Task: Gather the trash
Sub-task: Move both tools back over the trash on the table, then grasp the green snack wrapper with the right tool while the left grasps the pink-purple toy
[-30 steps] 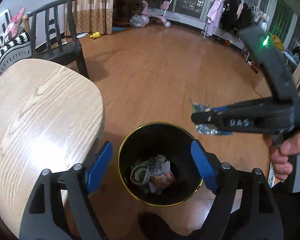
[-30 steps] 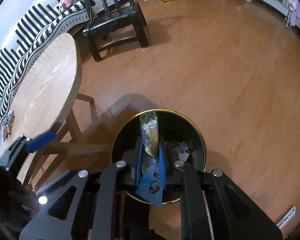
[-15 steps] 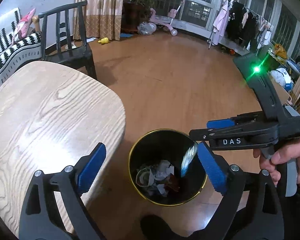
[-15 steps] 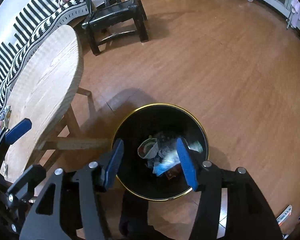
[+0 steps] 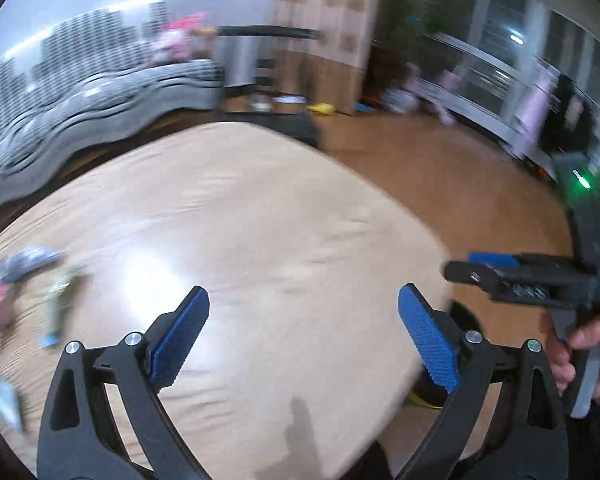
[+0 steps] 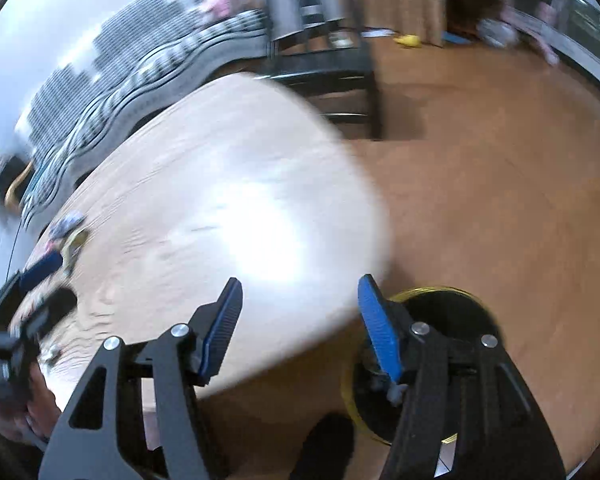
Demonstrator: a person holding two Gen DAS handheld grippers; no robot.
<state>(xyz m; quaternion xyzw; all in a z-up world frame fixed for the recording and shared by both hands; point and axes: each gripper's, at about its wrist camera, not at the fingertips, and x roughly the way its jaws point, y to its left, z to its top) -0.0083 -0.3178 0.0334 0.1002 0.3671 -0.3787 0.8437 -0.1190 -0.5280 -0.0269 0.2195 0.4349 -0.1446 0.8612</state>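
Note:
Motion blurs both views. My left gripper (image 5: 303,304) stands wide open over the pale wooden table (image 5: 284,216), with nothing between its blue pads. Several crumpled wrappers (image 5: 32,260) lie on the table to its far left. My right gripper (image 6: 300,284) hangs over the table's near edge with its jaws opening and nothing in them. The black, gold-rimmed bin (image 6: 440,300) stands on the floor just behind its right finger, with trash inside. The wrappers (image 6: 70,232) also show at the table's left end. Seen from the left wrist, the right gripper (image 5: 460,265) hovers past the table's right edge.
A striped sofa (image 5: 100,92) runs behind the table, and a black chair (image 6: 332,68) stands at the table's far end. Bare wooden floor (image 6: 480,160) spreads to the right. A hand (image 5: 580,344) holds the right gripper's handle. Something dark (image 6: 328,440) lies on the floor beside the bin.
The right gripper opened and its wrapper fell into the bin. Both grippers then swung left and up, from over the bin to over the table. The left jaws spread wider.

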